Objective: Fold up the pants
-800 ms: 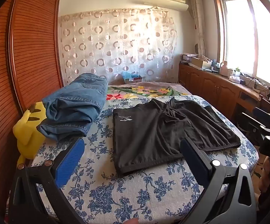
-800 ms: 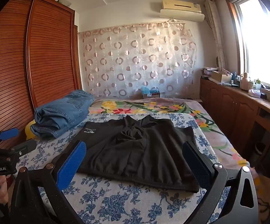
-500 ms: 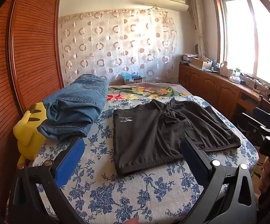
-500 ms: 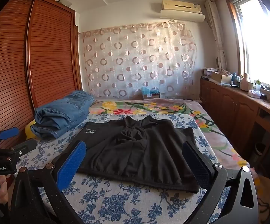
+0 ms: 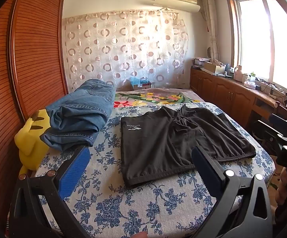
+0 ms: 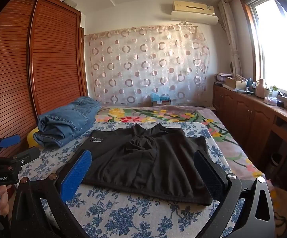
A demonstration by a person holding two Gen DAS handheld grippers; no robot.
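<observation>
Lay flat on the bed (image 5: 153,202), black shorts (image 5: 175,142), legs spread toward the near edge, bunched at the crotch; well apart from the folded jeans (image 5: 82,119) beside the yellow toy (image 5: 31,140). Risked a crooked fold if only one fabric layer were pinched at the hem, or if the crotch bunch were left unsmoothed. Risked dragging the bedsheet along with too deep a bite. Held above the near edge, level and pointed forward: left gripper (image 5: 139,164) wide and empty, right gripper (image 6: 141,168) likewise wide and empty.

We see our left gripper (image 5: 138,161) spread wide above the bed (image 5: 139,202), black shorts (image 5: 175,138) lying flat beyond, untouched.
</observation>
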